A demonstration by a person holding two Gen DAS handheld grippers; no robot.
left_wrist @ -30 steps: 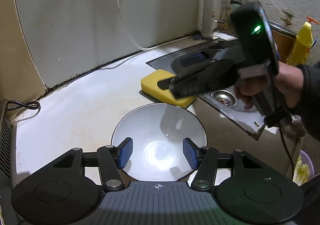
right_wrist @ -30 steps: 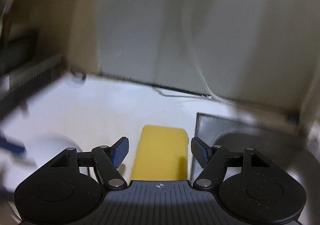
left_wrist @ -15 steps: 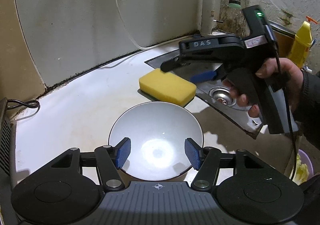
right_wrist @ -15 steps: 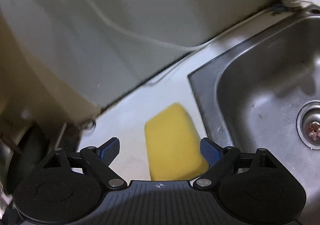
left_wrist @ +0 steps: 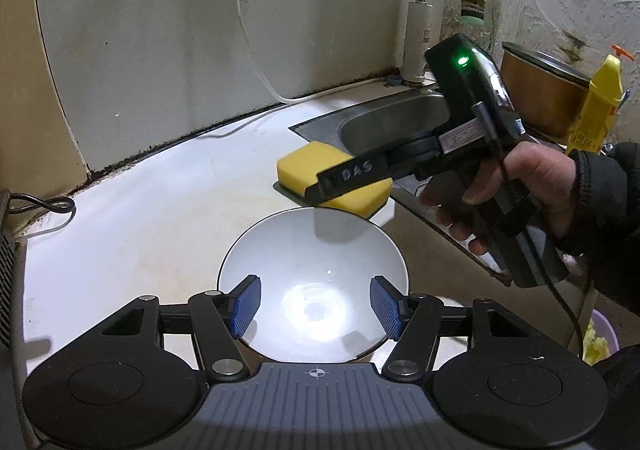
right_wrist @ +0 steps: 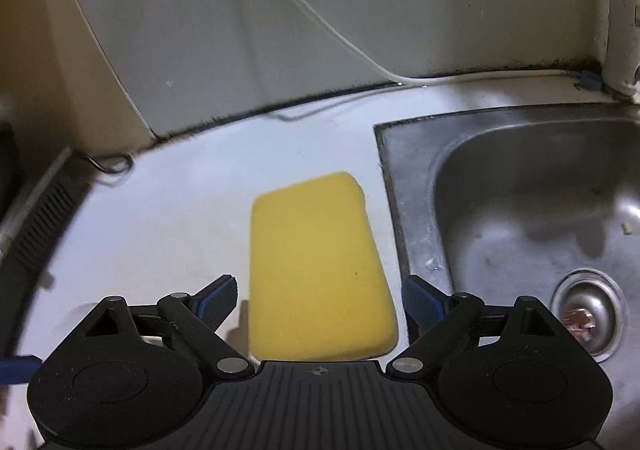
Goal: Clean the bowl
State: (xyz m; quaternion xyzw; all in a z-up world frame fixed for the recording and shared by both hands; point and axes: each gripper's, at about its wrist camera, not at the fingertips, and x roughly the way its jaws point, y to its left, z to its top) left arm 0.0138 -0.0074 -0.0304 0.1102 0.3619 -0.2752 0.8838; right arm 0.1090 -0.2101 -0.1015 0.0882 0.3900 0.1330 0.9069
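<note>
One white bowl sits empty on the worktop, just short of the sink. Over it hangs the left gripper, fingers spread wide. Beyond the bowl, beside the sink's edge, lies a yellow sponge, with the right gripper spread around it, not touching.

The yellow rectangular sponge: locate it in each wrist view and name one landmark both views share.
Left wrist view: the yellow rectangular sponge lies on the white counter right of centre, beyond the white ceramic bowl, partly hidden by the right gripper.
Right wrist view: the sponge lies lower centre, between the open fingers.
Shared landmark: the steel sink, just right of the sponge.
</note>
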